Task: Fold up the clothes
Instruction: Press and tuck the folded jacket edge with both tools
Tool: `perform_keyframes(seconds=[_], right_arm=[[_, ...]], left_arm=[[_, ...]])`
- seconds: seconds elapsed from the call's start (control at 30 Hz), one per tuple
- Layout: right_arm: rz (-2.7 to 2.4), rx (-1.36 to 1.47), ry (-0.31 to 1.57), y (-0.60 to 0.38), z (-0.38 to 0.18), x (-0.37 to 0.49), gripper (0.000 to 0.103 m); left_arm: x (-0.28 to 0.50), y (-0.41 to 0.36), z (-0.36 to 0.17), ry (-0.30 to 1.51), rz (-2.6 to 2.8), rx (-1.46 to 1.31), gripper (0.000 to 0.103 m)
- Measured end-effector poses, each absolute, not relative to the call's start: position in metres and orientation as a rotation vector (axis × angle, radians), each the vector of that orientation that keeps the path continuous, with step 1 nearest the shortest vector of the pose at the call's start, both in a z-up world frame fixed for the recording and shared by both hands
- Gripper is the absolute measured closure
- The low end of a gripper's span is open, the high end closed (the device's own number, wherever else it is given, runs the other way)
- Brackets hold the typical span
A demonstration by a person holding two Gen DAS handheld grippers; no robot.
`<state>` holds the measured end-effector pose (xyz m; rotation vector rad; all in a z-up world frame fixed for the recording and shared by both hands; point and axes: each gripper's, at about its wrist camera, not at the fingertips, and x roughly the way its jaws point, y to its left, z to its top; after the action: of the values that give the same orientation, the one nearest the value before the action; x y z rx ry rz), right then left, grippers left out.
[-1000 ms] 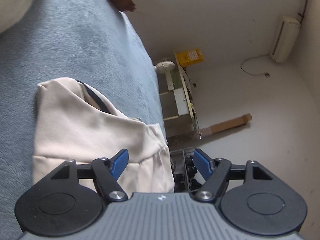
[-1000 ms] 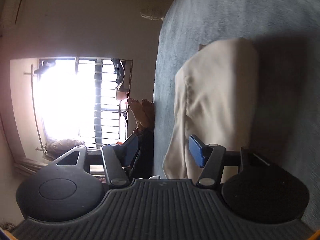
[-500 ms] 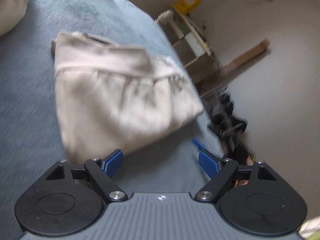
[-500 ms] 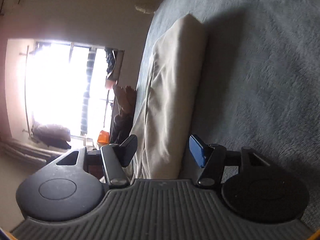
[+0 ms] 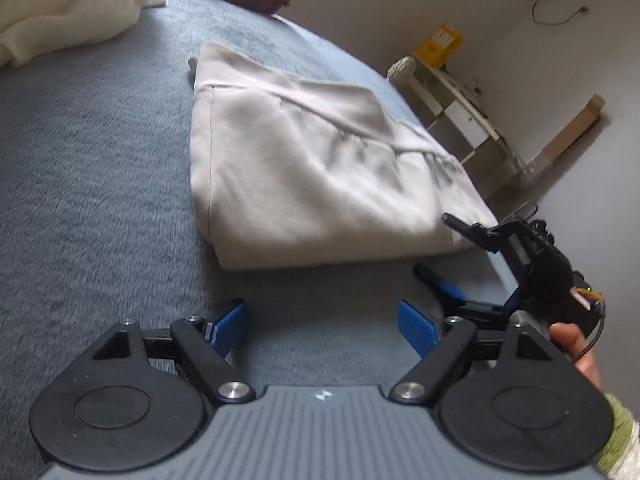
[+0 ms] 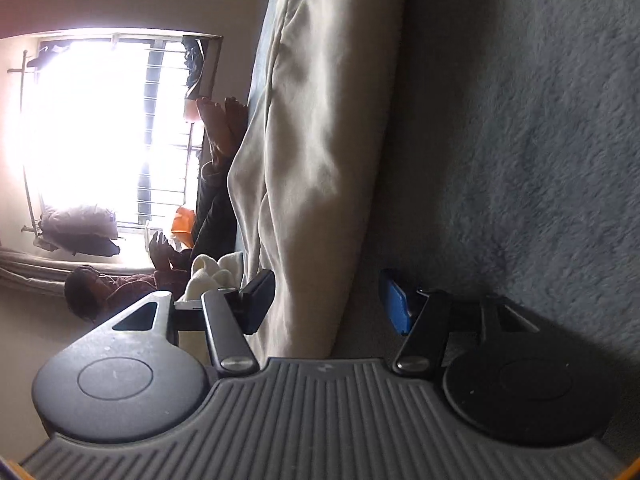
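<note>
Softly creased beige garment (image 5: 312, 184), fuzzy blue blanket (image 5: 92, 184)

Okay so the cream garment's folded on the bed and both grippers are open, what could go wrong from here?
The garment lies close to the blanket edge, so a nudge might tip it off. The open right gripper straddles its corner; closing could drag the top layer and undo the fold. The left gripper sits clear of it.
</note>
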<state>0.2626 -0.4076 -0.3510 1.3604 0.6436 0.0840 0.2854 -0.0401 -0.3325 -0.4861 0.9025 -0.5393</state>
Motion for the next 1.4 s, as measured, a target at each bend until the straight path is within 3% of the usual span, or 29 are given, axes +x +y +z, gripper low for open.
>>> perform_keyframes(seconds=[0.27,0.4,0.5,0.53,0.57,0.63,0.67,0.7,0.73,0.77,1.0,1.2,1.4], right_arm=[[0.048,1.532,0.535,-0.404,-0.37,0.281,0.047],[0.039,1.561,0.525,-0.405,-0.371,0.279,0.049],[0.023,1.57,0.53,-0.405,-0.372,0.283,0.051],[0.015,1.57,0.536,-0.404,-0.371,0.286,0.051],[0.007,1.57,0.541,-0.403,-0.371,0.289,0.051],[-0.009,1.57,0.552,-0.402,-0.371,0.294,0.054],[-0.017,1.57,0.558,-0.401,-0.371,0.297,0.059],[-0.025,1.569,0.563,-0.4,-0.371,0.3,0.077],[-0.033,1.569,0.569,-0.4,-0.37,0.303,0.085],[-0.036,1.57,0.567,-0.399,-0.37,0.302,0.087],[0.004,1.493,0.614,-0.379,-0.349,0.278,0.09],[0.041,1.421,0.658,-0.362,-0.33,0.257,0.091],[0.16,1.37,0.856,-0.327,-0.322,0.213,0.09]], left_arm=[[0.316,-0.035,-0.342,0.824,-0.5,-0.607,0.022],[0.32,-0.029,-0.342,0.799,-0.444,-0.635,0.034],[0.326,-0.022,-0.344,0.778,-0.397,-0.661,0.056],[0.329,-0.019,-0.344,0.772,-0.38,-0.661,0.071],[0.331,-0.017,-0.342,0.769,-0.374,-0.657,0.079],[0.333,-0.012,-0.336,0.756,-0.398,-0.641,0.084],[0.333,-0.011,-0.331,0.741,-0.431,-0.619,0.086],[0.332,-0.01,-0.327,0.724,-0.459,-0.595,0.086],[0.331,-0.009,-0.323,0.714,-0.482,-0.581,0.087],[0.33,-0.006,-0.322,0.713,-0.497,-0.585,0.087],[0.318,0.006,-0.302,0.701,-0.579,-0.536,0.089],[0.295,0.048,-0.281,0.799,-0.623,-0.496,0.089],[0.258,0.087,-0.272,0.924,-0.563,-0.44,0.087]])
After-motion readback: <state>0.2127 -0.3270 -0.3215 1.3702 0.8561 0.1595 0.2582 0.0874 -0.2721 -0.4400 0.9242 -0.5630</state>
